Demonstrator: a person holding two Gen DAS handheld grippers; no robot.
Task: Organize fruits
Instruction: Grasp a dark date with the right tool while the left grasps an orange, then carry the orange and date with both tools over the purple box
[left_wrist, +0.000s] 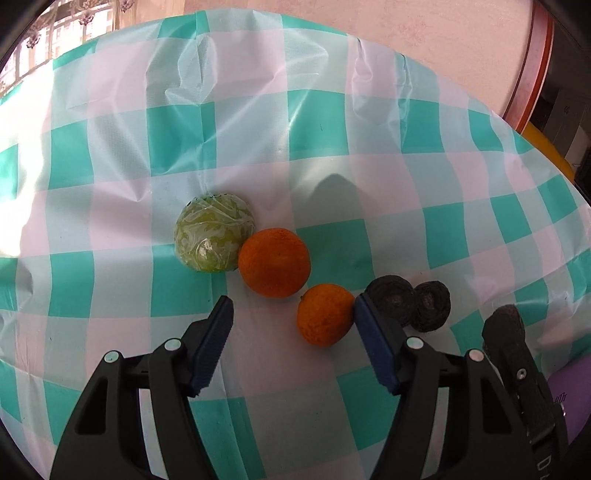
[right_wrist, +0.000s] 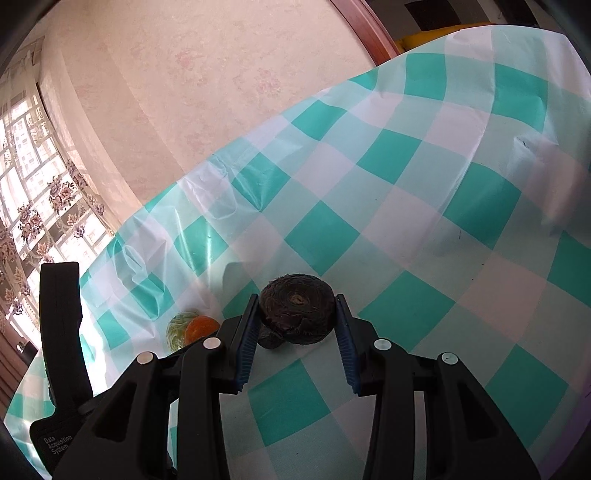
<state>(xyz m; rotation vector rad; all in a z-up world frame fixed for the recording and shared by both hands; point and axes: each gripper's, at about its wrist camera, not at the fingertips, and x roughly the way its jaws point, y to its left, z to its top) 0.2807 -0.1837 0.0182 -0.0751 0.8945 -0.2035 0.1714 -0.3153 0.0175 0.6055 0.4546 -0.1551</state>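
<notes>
In the left wrist view a plastic-wrapped green fruit (left_wrist: 215, 233) touches a large orange (left_wrist: 274, 262). A smaller orange (left_wrist: 324, 314) lies against the inner side of my left gripper's right finger. My left gripper (left_wrist: 293, 306) is open and empty. Two dark round water chestnuts (left_wrist: 391, 297) (left_wrist: 433, 305) sit side by side to the right. In the right wrist view my right gripper (right_wrist: 296, 306) has its pads on both sides of one dark chestnut (right_wrist: 297, 313); the second chestnut (right_wrist: 269, 338) peeks out behind it. The green fruit (right_wrist: 176, 328) and an orange (right_wrist: 201, 328) show far left.
The table wears a teal and white checked cloth (left_wrist: 332, 177), creased at the back. A pink wall (right_wrist: 184, 74) and a window with floral curtains (right_wrist: 33, 221) stand behind. The right gripper's body (left_wrist: 513, 354) shows at the left view's right edge, beside something purple (left_wrist: 572, 384).
</notes>
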